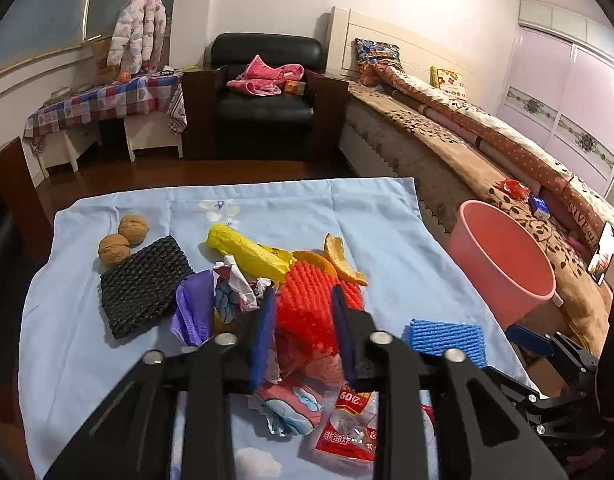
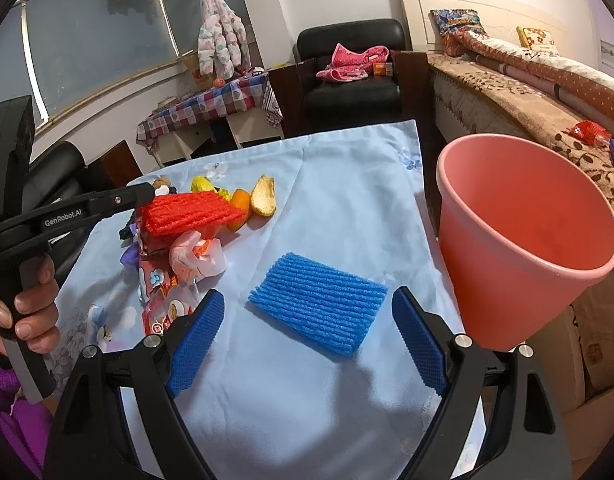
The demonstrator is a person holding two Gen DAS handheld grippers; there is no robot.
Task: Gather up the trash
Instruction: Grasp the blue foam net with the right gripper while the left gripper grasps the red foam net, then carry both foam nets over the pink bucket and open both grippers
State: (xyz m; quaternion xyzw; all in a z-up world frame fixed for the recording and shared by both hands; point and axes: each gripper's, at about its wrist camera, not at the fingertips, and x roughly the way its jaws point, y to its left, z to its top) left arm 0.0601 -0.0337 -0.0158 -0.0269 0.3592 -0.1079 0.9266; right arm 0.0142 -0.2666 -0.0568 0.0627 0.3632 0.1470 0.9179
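The red foam net [image 1: 307, 300] is lying on the trash pile in the middle of the blue cloth [image 1: 107, 360], with the left gripper [image 1: 305, 332] straddling it, pads seemingly pressing its sides. The right gripper [image 2: 307, 340] is hovering wide apart around the blue foam net [image 2: 319, 304] (not touching it), beside the pink bucket [image 2: 527, 264].

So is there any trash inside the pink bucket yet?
No, the pink bucket looks empty inside; only its bare pink wall and bottom show.

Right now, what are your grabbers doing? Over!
Left gripper fingers around red foam net. Right gripper open above blue foam net. Pink bin clear.
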